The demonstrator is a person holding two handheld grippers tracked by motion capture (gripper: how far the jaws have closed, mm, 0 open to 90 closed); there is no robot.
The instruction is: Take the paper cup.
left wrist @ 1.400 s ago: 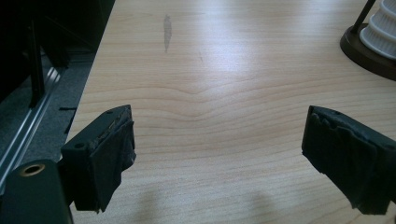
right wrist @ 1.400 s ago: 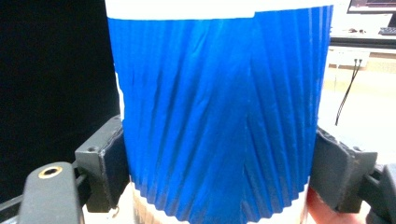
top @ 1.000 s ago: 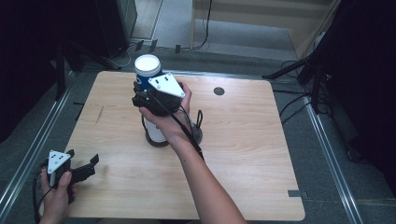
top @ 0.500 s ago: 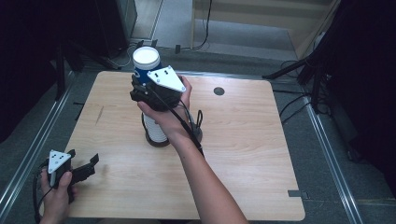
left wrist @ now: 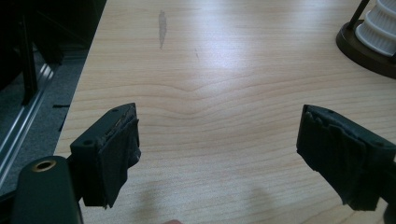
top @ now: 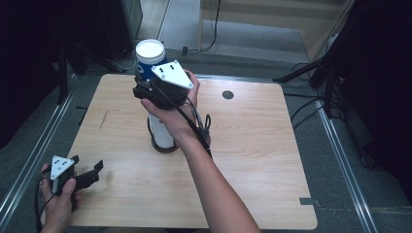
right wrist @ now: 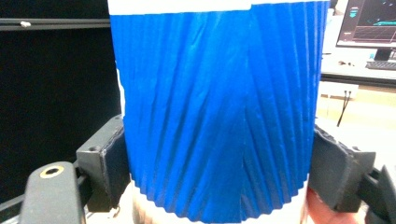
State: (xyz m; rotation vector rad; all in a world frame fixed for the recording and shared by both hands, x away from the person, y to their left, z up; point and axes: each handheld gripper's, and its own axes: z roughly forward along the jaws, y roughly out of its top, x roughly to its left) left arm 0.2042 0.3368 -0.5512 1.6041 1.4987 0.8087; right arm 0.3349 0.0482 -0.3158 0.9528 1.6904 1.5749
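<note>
A blue ribbed paper cup (top: 147, 62) with a white rim hangs in the air above a stack of white cups (top: 162, 133). That stack stands on a dark round base in the middle of the wooden table (top: 252, 145). My right gripper (top: 145, 86) is shut on the blue cup (right wrist: 217, 112), one jaw on each side of it. My left gripper (top: 90, 174) rests low at the table's front left corner, open with nothing between its jaws. From the left gripper (left wrist: 219, 149), the white stack (left wrist: 380, 23) and its base show far to the upper right.
A small dark round hole (top: 228, 94) marks the table's far right part. A black cable (top: 204, 124) loops beside the stack. Metal rails (top: 43, 145) run along the table's left and right sides. A monitor (right wrist: 369, 23) glows behind the cup.
My right gripper has lifted the blue cup higher and slightly farther from the stack. The left gripper has stayed where it was, open.
</note>
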